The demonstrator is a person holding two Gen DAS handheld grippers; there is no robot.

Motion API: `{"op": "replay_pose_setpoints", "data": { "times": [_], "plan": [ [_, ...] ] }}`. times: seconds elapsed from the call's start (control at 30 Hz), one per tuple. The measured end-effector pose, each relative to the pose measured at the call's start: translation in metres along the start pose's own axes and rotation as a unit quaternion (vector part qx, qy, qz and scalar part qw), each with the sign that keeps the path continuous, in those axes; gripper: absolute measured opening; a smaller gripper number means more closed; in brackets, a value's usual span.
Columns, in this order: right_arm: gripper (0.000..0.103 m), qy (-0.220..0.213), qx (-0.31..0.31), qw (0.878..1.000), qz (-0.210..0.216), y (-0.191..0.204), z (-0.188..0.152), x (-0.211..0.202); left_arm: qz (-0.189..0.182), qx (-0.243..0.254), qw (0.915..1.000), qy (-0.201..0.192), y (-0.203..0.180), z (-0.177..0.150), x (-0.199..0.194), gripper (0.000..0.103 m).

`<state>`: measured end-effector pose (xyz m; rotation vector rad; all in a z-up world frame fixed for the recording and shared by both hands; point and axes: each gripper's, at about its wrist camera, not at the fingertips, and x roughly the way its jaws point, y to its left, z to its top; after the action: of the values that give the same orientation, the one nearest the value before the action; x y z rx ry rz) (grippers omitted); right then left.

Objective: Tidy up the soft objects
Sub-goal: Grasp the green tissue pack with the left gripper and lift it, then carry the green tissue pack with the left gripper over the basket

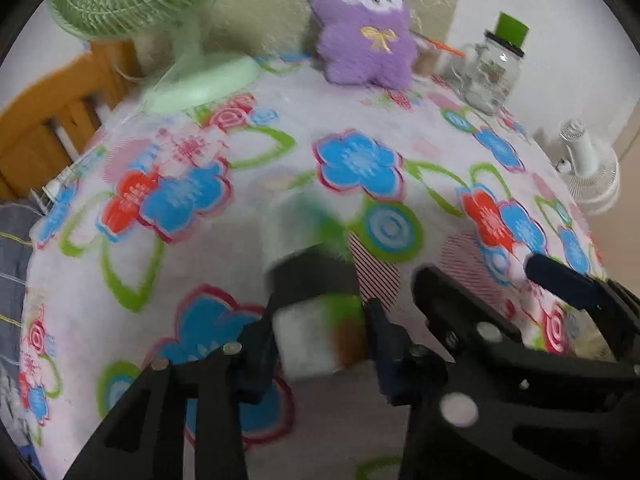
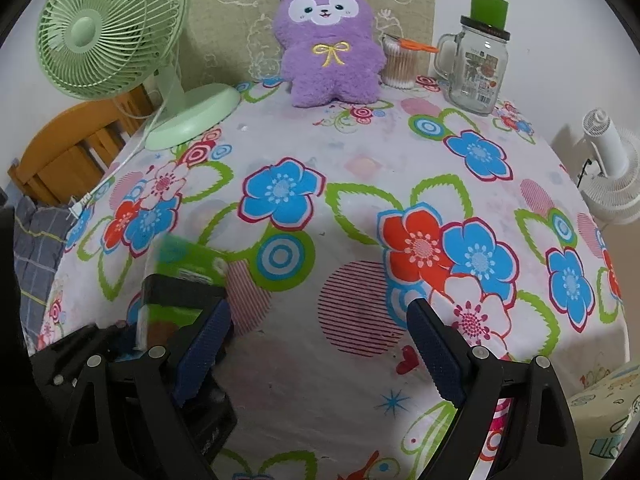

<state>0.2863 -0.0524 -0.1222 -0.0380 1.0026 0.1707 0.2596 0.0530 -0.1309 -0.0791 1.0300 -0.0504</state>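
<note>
My left gripper [image 1: 322, 344] is shut on a white and green soft pack with a black band [image 1: 316, 320], held just above the flowered tablecloth; the pack also shows at the lower left of the right wrist view [image 2: 184, 276]. My right gripper [image 2: 320, 344] is open and empty over the cloth, just right of the left gripper; one of its fingers [image 1: 560, 276] shows in the left wrist view. A purple plush toy [image 2: 328, 56] sits upright at the table's far edge, also in the left wrist view [image 1: 364, 36].
A green desk fan [image 2: 116, 40] stands at the far left. A cotton swab cup with orange scissors [image 2: 400, 64] and a glass mug jar with a green top [image 2: 478, 68] stand at the far right. A white fan [image 2: 612, 168] is beyond the right edge, a wooden chair [image 2: 72, 148] at left.
</note>
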Motion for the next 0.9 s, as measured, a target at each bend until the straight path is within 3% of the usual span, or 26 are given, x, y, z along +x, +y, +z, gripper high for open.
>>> {"op": "replay_pose_setpoints", "data": {
  "times": [0.1, 0.2, 0.9],
  "plan": [
    [0.092, 0.006, 0.001, 1.0, 0.005, -0.001, -0.002, 0.001, -0.01, 0.004, 0.9999, 0.001, -0.003, -0.002, 0.0, 0.024],
    [0.092, 0.004, 0.005, 1.0, 0.009, -0.003, -0.003, -0.001, -0.021, 0.001, 0.9998, 0.001, -0.004, -0.003, -0.001, 0.02],
    [0.092, -0.03, 0.008, 0.999, 0.014, -0.005, -0.015, -0.048, -0.004, 0.023, 0.9984, -0.05, -0.019, -0.011, -0.051, 0.019]
  ]
}}
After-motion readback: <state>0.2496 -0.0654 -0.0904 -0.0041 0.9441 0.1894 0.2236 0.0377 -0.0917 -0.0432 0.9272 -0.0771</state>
